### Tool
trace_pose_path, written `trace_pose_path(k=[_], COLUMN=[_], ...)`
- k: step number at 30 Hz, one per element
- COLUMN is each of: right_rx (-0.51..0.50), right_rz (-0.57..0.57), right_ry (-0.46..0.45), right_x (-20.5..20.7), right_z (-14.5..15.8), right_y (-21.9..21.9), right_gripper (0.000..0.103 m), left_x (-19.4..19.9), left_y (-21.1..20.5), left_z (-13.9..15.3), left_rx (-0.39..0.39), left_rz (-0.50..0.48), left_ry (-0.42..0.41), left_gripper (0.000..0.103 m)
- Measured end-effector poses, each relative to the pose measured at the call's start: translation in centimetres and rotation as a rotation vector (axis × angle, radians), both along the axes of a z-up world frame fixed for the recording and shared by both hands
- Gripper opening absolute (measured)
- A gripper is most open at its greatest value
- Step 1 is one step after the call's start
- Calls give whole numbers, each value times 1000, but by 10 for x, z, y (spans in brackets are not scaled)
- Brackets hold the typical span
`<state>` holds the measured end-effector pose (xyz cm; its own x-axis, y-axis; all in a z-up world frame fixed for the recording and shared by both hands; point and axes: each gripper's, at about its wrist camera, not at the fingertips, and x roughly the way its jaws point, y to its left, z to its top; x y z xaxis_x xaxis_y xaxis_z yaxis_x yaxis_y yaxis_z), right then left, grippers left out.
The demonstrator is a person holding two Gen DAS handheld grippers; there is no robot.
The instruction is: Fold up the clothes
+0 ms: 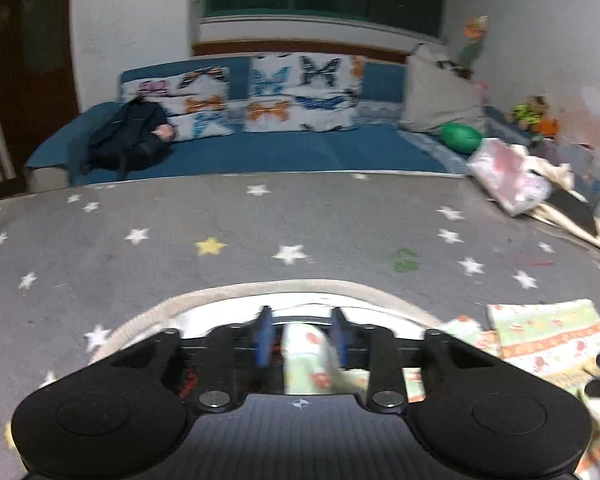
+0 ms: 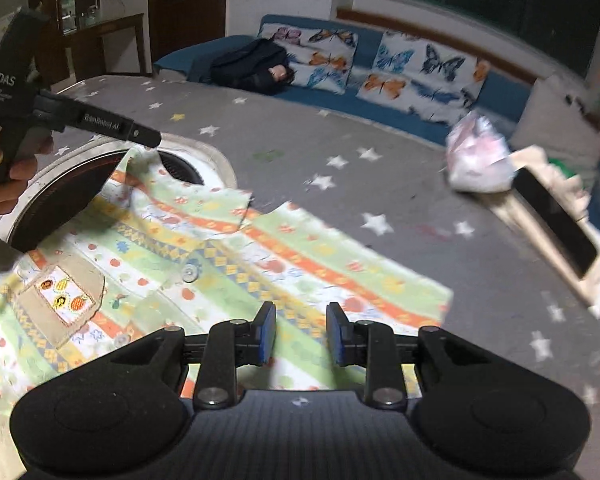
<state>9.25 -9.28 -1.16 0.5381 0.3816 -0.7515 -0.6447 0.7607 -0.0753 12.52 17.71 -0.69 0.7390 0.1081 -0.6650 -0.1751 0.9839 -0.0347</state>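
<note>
Shirt [image 2: 284, 264], child-sized by the look, spread front-up on the grey starred bench [image 2: 340, 132], upper part draped over a round inset ring [image 2: 216, 156] in the benchtop. Judged an early step: laying out and smoothing, no fold visible yet across the body.

Left tongs [image 1: 301, 336] spread, with a loose ridge of the fabric standing between the pads; cloth against the right-hand pad, clear of the other, so no real pinch. Seen from the right wrist, carried by a hand [image 2: 4, 160] and reaching to the shirt's top edge near the collar. Right tongs [image 2: 301, 336] spread too, nothing between the pads, hanging over the lower right part of the shirt; touching the cloth or not, cannot tell.

Next move, as a judgement: take 1 side edge with both tongs, 1 high and 1 low, and bring it toward the middle. Calls for a firm pinch on a single layer and an even lift, since thin cotton like this probably sags and drags its neighbouring layer along.

Looks, large to small: pale green ground crossed by slanting orange and yellow bands with small red and blue motifs; a broad panel, likely a sleeve, reaching out to the right; open collar [image 2: 204, 204], 1 flap turned over; beige chest pocket [image 2: 64, 296] with a patch of small fish-like figures; 1 pale button [image 2: 191, 271] on the placket.
</note>
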Motion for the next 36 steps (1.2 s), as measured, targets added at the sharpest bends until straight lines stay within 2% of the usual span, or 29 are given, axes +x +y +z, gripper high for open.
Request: trace_pose_path(k=[2,5,8,10,14,17,18,22,26,28,31,33,36], right_rx=[22,55,61,72,89,85,87,84,76,72,53,72,101], right_rz=[-13,-41,-78,-114,-147,-136,-135,-124,-99,-56,-52,-89,-148], right_ry=[36,60,38,32,27,21,22,15,-8,1,-30,-15,1], right_x=[6,16,23,28,32,31,31,31,25,24,29,40,56], right_z=[-6,-14,-16,-17,-18,-17,-17,-18,-15,-16,-20,-21,-21], right_y=[4,8,13,15,16,16,16,19,29,37,47,47,45], right_gripper=[27,28,33,33,36,37,38,42,41,41,46,54,54], left_x=[-6,-16,-17,-9,9,17,20,32,49,53,52,46,30], left_y=[-1,-16,-43,-58,-76,-84,-87,-100,-102,-100,-89,-79,-68], left_z=[4,10,5,-4,-24,-27,-27,-25,-29,-29,-25,-19,-7], left_rx=[-24,-39,-16,3,54,70,82,153,86,37,-48,-106,-145], left_rz=[-41,-185,-339,-384,-406,-418,-422,-435,-418,-405,-378,-354,-344], left_ry=[-12,-20,21,60,119,101,92,33,15,10,8,-1,-21], left_gripper=[40,38,38,38,33,31,27,26,26,28,29,29,29])
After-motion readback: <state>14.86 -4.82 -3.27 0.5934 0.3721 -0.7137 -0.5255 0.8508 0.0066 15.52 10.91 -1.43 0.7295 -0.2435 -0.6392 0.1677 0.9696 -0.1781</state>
